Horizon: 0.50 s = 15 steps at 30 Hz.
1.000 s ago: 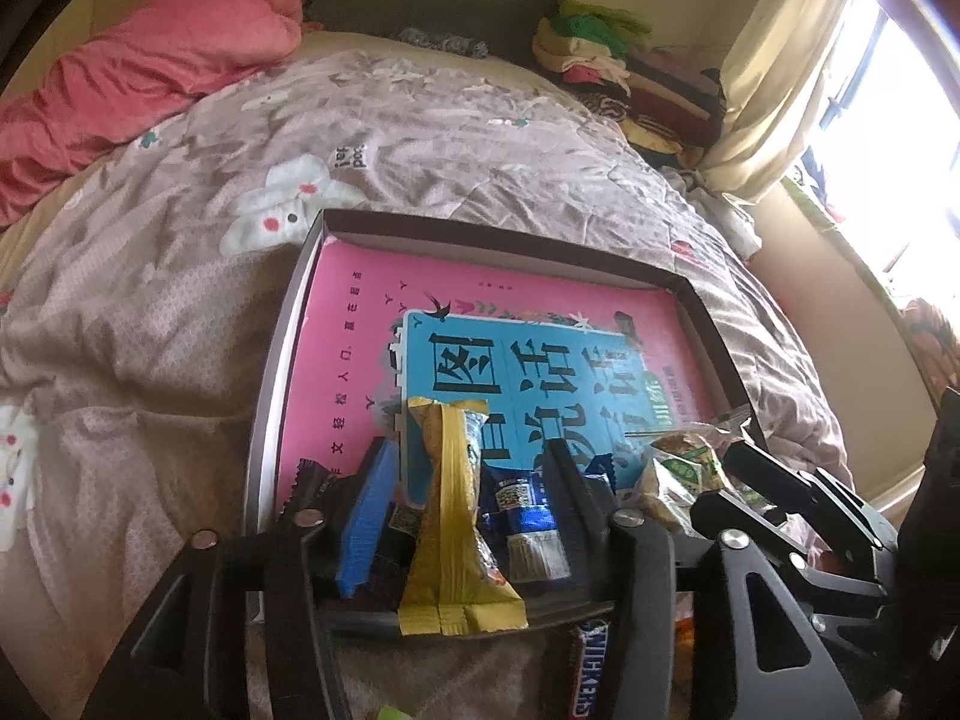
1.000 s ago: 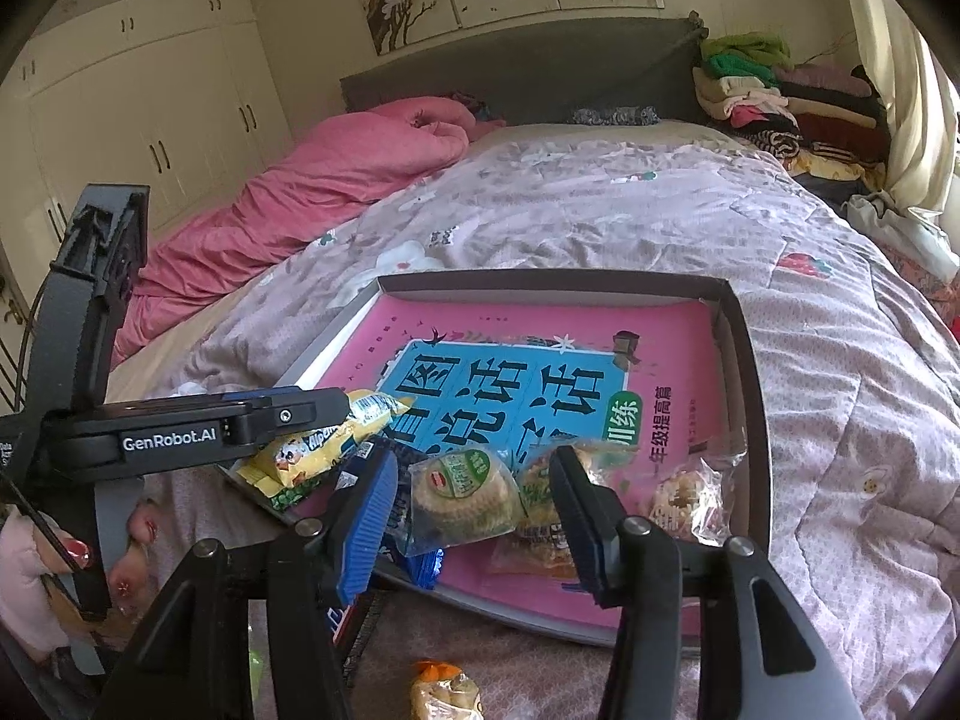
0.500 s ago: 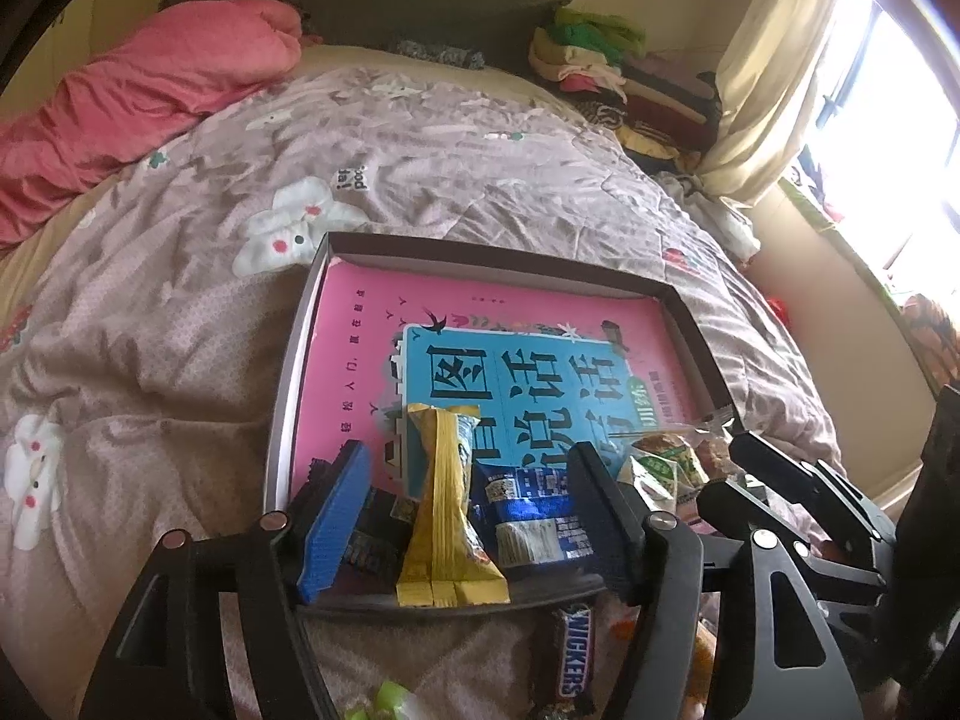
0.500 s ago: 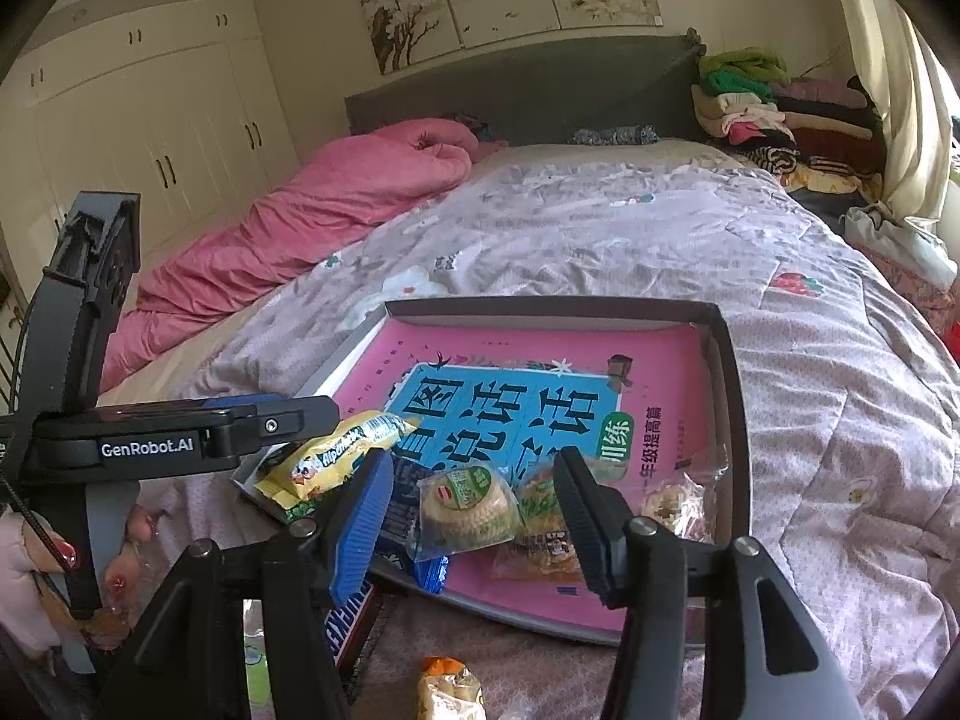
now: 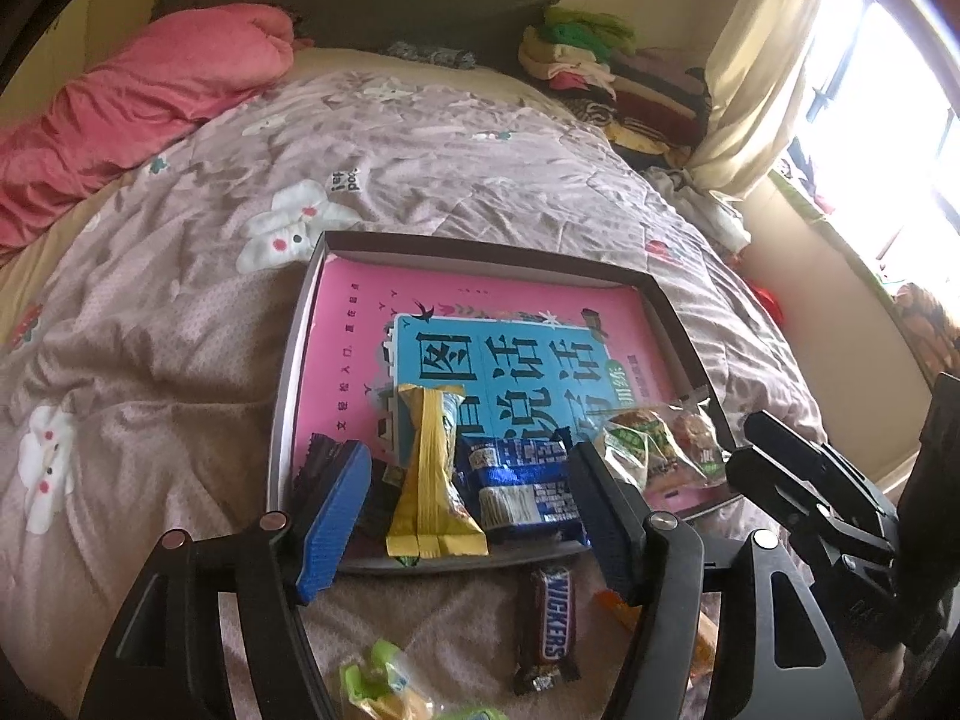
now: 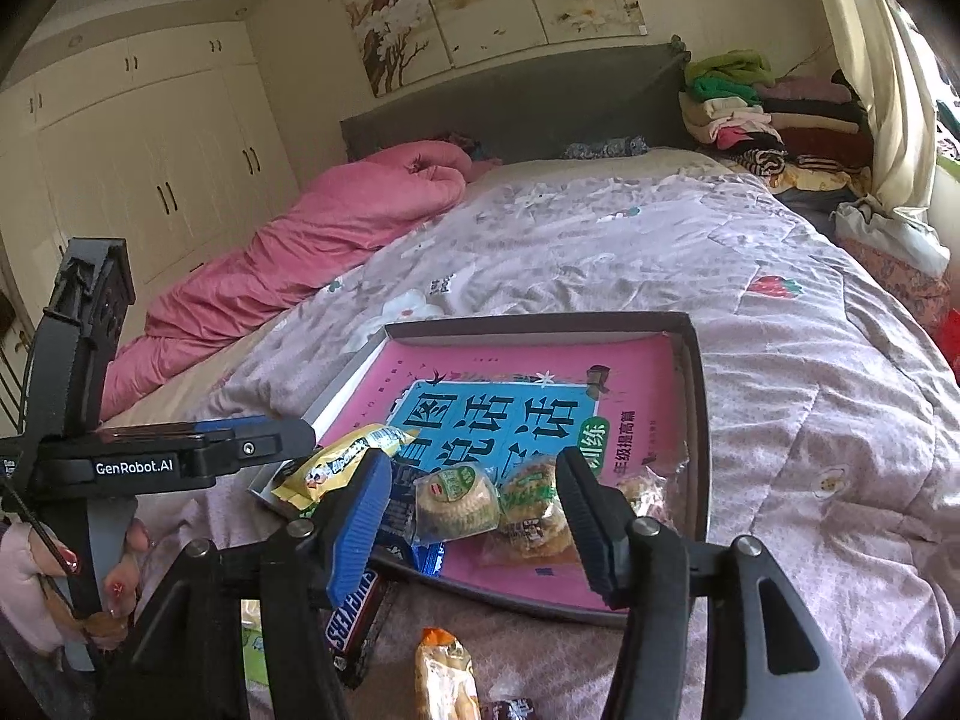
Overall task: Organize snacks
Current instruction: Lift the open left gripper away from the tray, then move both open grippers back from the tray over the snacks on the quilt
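Two grippers hang over the near rim of the shallow box (image 5: 288, 372), which lies on the quilt (image 5: 168, 312) and serves as landmark. Inside it by that rim lie the yellow packet (image 5: 429, 480), blue wafer pack (image 5: 522, 492) and biscuit bags (image 6: 480, 498). Left gripper (image 5: 468, 516) and right gripper (image 6: 474, 516) both stand apart, empty. Just outside the rim lies the Snickers bar (image 5: 549, 618), long axis pointing boxward, below the left gripper, likely nearer.
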Each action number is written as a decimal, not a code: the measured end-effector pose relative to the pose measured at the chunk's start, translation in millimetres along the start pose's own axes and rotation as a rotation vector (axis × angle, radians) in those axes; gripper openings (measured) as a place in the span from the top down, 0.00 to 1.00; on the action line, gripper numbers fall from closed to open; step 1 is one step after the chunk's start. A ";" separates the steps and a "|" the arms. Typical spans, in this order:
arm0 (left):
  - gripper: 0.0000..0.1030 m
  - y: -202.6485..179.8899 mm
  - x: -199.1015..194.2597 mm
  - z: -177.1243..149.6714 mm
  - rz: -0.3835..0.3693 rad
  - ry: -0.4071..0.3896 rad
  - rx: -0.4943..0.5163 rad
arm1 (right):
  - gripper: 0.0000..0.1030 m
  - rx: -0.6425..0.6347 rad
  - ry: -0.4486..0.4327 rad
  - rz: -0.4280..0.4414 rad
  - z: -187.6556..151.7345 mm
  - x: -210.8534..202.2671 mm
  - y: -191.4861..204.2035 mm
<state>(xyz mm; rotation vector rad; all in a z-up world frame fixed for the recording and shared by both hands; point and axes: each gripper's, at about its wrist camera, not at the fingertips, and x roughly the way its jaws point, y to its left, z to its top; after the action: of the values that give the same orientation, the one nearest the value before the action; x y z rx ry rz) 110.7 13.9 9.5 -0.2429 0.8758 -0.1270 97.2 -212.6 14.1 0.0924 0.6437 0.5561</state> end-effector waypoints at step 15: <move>0.32 -11.1 -15.9 -17.6 -0.004 0.022 0.021 | 0.45 -0.061 0.013 0.028 -19.2 -21.1 8.9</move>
<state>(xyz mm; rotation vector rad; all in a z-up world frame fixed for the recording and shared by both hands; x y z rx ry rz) 86.9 3.7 13.4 -0.2236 0.8959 -0.1426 67.8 -217.6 12.4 0.0402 0.6380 0.6029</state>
